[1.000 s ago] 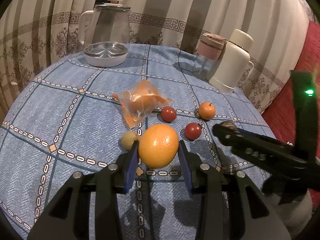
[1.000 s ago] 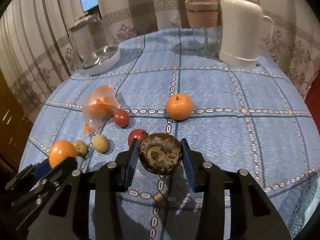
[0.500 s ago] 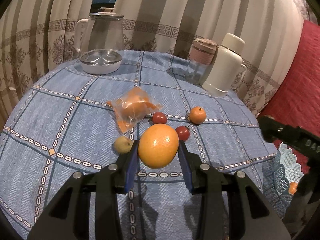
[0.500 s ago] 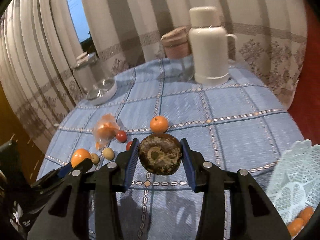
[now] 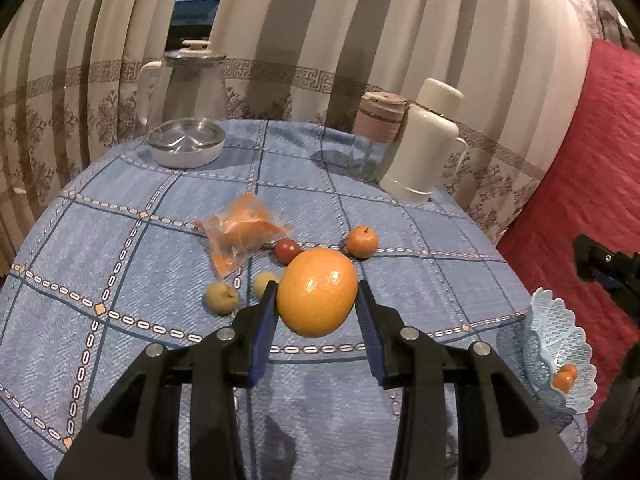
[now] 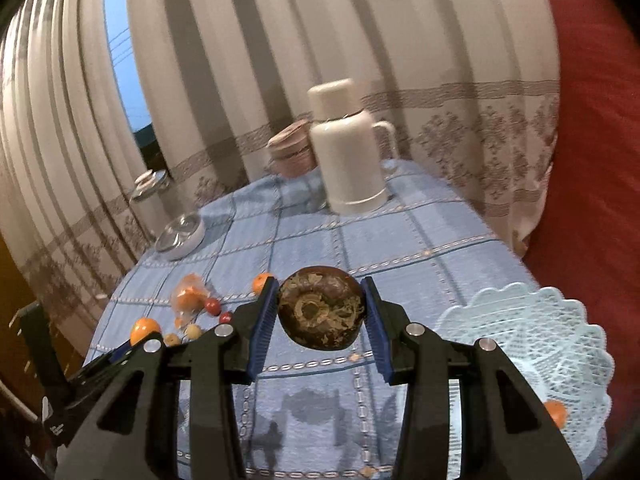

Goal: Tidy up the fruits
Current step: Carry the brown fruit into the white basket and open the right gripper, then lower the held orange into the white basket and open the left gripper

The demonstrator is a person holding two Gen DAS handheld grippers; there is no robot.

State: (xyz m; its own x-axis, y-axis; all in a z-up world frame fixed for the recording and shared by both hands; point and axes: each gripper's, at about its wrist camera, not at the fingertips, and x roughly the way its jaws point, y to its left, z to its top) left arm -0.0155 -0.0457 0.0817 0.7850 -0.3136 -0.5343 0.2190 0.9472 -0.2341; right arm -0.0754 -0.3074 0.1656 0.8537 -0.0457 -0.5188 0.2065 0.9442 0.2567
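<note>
Item: left tongs [image 5: 317, 309], clamped on a large orange [image 5: 317, 292] and held clear above the blue checked desk [image 5: 120, 264]. Item: right tongs [image 6: 318, 318], clamped on a dark brown, mottled round fruit [image 6: 320, 307], also held off the cloth. Item: pale lace-patterned basket [image 6: 532, 344], set at the desk's right edge, a small orange fruit [image 6: 556, 413] already lodged inside. Loose stock on the desk: a mandarin [image 5: 362, 241], a red tomato [image 5: 287, 250], two small yellowish fruits [image 5: 221, 297], a bagged orange lot [image 5: 240, 230]. Governing relation: the basket is found just right of and below the right tongs, well apart from the left tongs; the right hand is judged nearer, so its fruit is expected to be deposited first.
</note>
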